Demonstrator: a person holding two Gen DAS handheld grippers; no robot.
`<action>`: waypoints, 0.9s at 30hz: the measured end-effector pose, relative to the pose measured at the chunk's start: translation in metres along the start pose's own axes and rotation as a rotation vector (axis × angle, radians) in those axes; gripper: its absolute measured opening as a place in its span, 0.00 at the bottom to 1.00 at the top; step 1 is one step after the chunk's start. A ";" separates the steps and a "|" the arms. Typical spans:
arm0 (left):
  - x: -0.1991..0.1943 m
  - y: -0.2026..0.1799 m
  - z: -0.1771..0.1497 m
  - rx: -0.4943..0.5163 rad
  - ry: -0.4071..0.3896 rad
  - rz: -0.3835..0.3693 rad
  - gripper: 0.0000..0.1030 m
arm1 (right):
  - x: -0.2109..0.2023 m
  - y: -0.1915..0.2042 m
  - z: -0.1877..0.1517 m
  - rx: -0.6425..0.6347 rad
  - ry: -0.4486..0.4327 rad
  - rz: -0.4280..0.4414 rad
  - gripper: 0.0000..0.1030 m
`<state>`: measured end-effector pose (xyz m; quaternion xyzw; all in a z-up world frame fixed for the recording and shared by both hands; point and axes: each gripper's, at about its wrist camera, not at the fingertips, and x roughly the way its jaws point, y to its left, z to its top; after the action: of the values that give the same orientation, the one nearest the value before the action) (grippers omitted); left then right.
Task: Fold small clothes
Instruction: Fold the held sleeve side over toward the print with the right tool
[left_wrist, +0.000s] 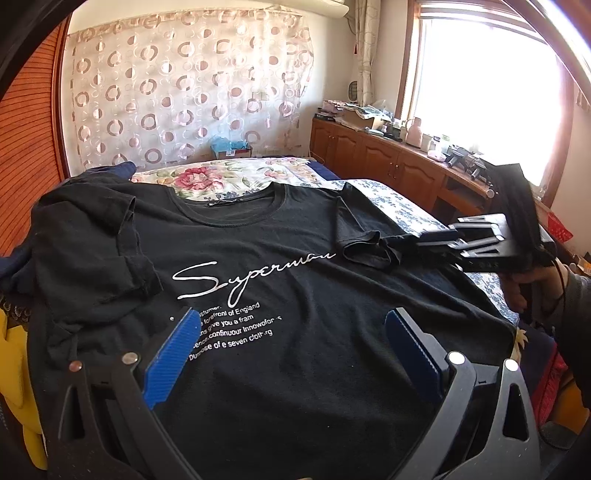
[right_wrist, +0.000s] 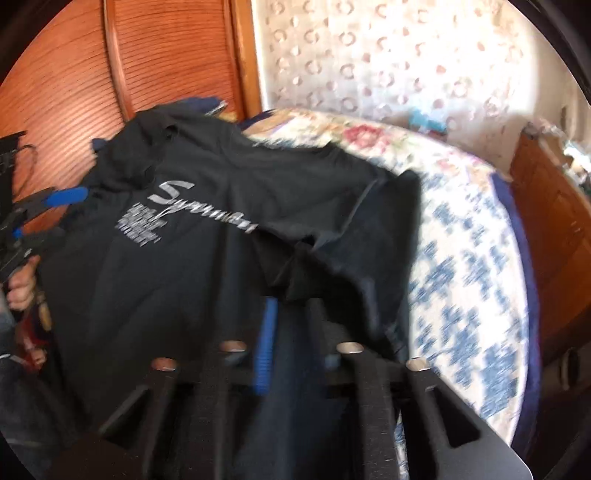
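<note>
Sleeve (right_wrist: 295, 273) just beyond right fingers (right_wrist: 266, 347)

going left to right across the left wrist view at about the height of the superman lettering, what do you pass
folded-in sleeve → white script lettering → other sleeve, folded in over the shirt → right gripper → hand holding it

Both wrist views, close, share T-shirt (left_wrist: 280, 266), right blurred

We see the shirt (left_wrist: 280, 280) lying flat on the bed (left_wrist: 402, 210). Its right sleeve (left_wrist: 365, 240) is folded onto it. A cabinet (left_wrist: 388, 155) stands right of the bed, a curtain (left_wrist: 184, 85) behind.
</note>
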<state>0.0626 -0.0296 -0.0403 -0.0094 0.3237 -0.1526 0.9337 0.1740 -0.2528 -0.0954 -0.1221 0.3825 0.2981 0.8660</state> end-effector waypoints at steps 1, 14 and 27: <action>0.000 -0.001 0.000 0.001 0.000 -0.001 0.98 | 0.002 0.000 0.004 0.002 -0.009 -0.019 0.35; 0.000 -0.001 -0.005 -0.009 0.012 -0.012 0.98 | 0.050 -0.005 0.022 0.001 0.074 -0.033 0.04; 0.001 0.000 -0.005 -0.013 0.011 -0.011 0.98 | 0.007 0.016 -0.014 -0.031 0.050 0.020 0.19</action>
<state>0.0602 -0.0292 -0.0450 -0.0164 0.3299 -0.1555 0.9310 0.1590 -0.2434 -0.1097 -0.1390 0.4007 0.3094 0.8512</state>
